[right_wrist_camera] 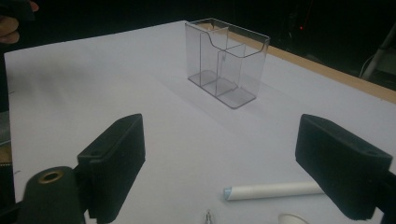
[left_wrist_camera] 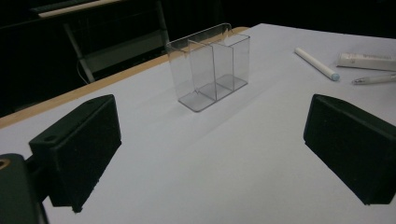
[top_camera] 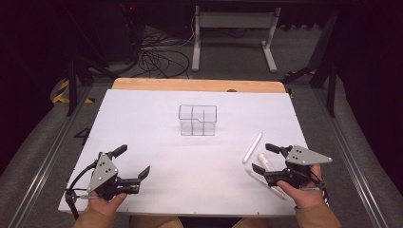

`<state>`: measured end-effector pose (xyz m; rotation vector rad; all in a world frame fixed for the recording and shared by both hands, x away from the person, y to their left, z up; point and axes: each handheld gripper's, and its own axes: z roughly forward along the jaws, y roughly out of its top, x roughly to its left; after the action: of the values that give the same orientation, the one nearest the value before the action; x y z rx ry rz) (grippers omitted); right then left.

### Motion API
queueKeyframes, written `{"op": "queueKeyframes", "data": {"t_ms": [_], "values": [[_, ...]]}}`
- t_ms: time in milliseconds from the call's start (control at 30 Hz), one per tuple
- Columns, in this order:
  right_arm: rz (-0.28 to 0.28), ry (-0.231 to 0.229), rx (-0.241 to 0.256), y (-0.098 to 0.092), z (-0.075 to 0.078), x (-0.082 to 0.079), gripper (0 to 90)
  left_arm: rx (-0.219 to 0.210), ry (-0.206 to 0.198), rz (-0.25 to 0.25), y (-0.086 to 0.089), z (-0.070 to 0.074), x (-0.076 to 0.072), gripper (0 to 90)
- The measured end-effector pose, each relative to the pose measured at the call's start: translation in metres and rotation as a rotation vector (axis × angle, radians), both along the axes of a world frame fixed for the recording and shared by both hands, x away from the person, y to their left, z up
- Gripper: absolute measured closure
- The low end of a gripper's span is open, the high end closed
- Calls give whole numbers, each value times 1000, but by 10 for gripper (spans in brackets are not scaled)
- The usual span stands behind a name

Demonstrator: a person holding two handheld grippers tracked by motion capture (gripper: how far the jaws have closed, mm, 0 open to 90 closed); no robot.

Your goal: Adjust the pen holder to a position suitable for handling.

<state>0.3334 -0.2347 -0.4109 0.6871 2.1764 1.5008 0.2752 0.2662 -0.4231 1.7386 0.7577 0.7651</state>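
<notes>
A clear plastic organizer [top_camera: 197, 120] with several compartments stands empty at the middle of the white board [top_camera: 142, 114]. At the right lie a white stick [top_camera: 252, 147], a white tube [top_camera: 265, 162] and a thin pen [top_camera: 264, 182]. My right gripper [top_camera: 263, 157] is open just above the tube and pen, nothing between its jaws. My left gripper [top_camera: 134, 160] rests open at the front left, far from everything. The left gripper view has the organizer [left_wrist_camera: 210, 65] ahead, with the stick [left_wrist_camera: 316, 63], tube [left_wrist_camera: 366, 60] and pen [left_wrist_camera: 373, 79] at right. The right gripper view shows the organizer [right_wrist_camera: 226, 60] and the stick [right_wrist_camera: 273, 191].
The white board lies on a wooden table whose far edge [top_camera: 199, 84] shows beyond it. Cables [top_camera: 161, 59] and a white desk frame [top_camera: 233, 28] sit on the floor behind. Metal rails [top_camera: 47, 156] run along both sides.
</notes>
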Motion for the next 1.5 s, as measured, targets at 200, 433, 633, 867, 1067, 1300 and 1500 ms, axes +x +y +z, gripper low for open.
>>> {"op": "queueKeyframes", "data": {"t_ms": [200, 433, 633, 867, 1067, 1300, 1500], "values": [[1, 1, -8, 3, 3, 6, 167, 1, 1, 0, 0, 0, 0, 48], [1, 9, -25, 5, 7, 13, 161, 5, 1, 1, 0, 0, 0, 48], [5, 16, -38, 7, 10, 16, 149, 7, 6, 8, 0, -1, 1, 52], [9, 30, -45, 7, 10, 18, 119, 11, 4, 13, 0, -1, 1, 54], [13, 48, -144, 8, 15, 18, 216, 13, 4, 14, -1, -1, 1, 56], [12, 94, -260, 13, 14, 18, 297, 15, 3, 17, 0, -1, 1, 57], [30, 167, -385, 19, 11, 20, 341, 14, 3, 18, -1, -1, 1, 57]]}}
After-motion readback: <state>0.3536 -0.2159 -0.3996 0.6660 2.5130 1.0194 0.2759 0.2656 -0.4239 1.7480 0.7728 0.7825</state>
